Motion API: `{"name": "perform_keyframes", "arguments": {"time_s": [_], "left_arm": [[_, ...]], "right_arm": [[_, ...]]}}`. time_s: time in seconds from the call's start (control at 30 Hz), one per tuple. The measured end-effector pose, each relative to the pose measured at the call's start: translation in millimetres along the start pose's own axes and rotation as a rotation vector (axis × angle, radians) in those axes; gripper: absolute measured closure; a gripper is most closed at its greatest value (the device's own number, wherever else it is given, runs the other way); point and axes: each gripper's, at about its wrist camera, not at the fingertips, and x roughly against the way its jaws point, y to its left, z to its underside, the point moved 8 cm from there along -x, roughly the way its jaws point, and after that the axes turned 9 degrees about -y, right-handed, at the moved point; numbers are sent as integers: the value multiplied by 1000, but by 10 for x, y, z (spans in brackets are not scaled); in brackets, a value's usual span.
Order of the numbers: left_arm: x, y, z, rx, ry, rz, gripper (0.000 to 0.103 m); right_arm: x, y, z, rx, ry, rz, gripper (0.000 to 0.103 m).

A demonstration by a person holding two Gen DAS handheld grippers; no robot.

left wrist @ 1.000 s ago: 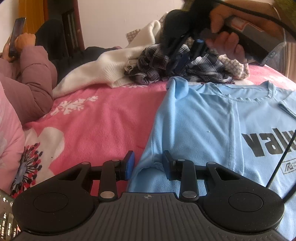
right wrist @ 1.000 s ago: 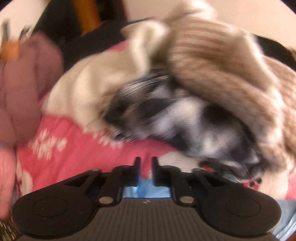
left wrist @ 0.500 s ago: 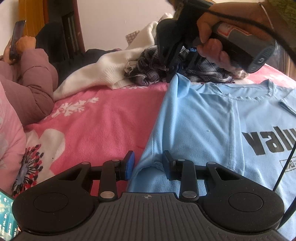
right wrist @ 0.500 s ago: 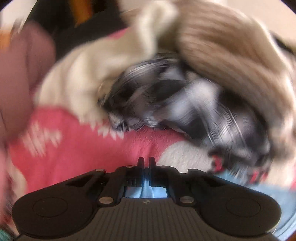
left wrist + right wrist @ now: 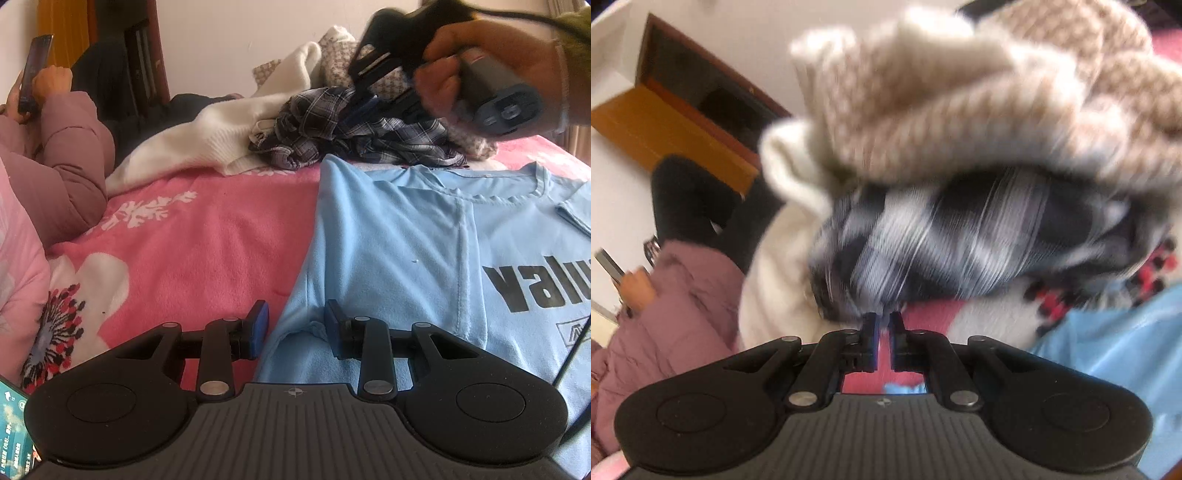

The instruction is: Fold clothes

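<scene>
In the left wrist view I see a seated person (image 5: 55,155) at the left edge. My left claw (image 5: 295,328) sits at lower centre, its jaws apart, straddling the light blue T-shirt's (image 5: 406,251) edge without pressing it. The T-shirt lies flat on the pink bed cover (image 5: 207,251), filling the right half. At upper right, my right claw (image 5: 365,107), held in a hand (image 5: 480,66), is over the plaid shirt (image 5: 332,125); its jaws are nearly together and grip nothing.
</scene>
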Motion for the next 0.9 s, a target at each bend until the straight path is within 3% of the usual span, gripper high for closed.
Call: {"name": "perform_keyframes", "arguments": {"time_s": [0.17,0.2,0.27,0.4,0.53,0.7,0.9], "left_arm": [[3,65,-25,47,16,22,69],[12,88,-33,61,18,26,68],[42,135,-53,78,16,22,67],[142,186,-92,49,-18,-3,67],[191,199,-70,1,-23,-24,66],[176,233,12,-19,8,-55,66],[132,229,26,-42,7,-73,66]], "right_arm": [[379,-194,92,44,78,56,94],[460,-250,152,66,103,76,92],[524,-386,346,101,155,131,75],[697,-657,697,120,237,230,74],[833,-871,829,12,220,279,74],[906,-991,714,-33,149,332,74],[813,-979,740,-76,138,305,73]]}}
